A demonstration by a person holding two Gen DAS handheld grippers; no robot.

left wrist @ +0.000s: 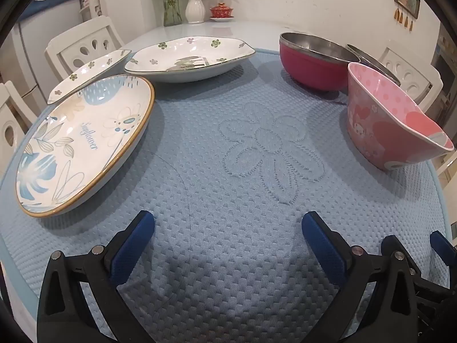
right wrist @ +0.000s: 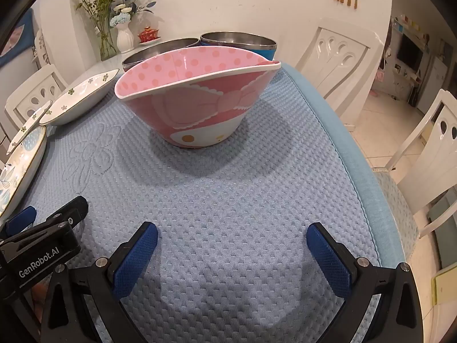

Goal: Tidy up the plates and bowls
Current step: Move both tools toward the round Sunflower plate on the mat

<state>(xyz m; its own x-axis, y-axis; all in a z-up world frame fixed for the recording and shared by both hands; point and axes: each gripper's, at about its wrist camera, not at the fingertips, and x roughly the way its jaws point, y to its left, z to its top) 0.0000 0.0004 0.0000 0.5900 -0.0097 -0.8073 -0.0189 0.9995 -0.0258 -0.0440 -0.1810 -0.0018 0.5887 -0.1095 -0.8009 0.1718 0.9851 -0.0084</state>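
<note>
Blue-padded fingers of the left gripper [left wrist: 228,221] spread wide over the quilted blue mat [left wrist: 228,171] with nothing between them; the right gripper [right wrist: 232,233] stands just as wide and empty over the same mat. Ahead and left of the left gripper lies the round sunflower plate [left wrist: 85,143], with two white flower-print dishes beyond it, the nearer one [left wrist: 85,71] partly hidden behind the plate's rim and the farther one [left wrist: 188,57] in full sight. Ahead and right of that gripper sit the red steel-lined bowl [left wrist: 311,65] and the pink cartoon bowl [left wrist: 391,123]; behind them only a sliver of another steel rim shows. The right wrist view faces the pink cartoon bowl straight ahead, well apart from the fingertips, and reveals what the left view cuts off: a blue steel-lined bowl [right wrist: 267,50] standing behind it. From here the red bowl shows only its steel rim above the pink bowl, and the plates shrink to slivers at the left edge. Each view catches a piece of the other gripper at its lower corner. White chairs and a vase of flowers stand beyond the table.
</note>
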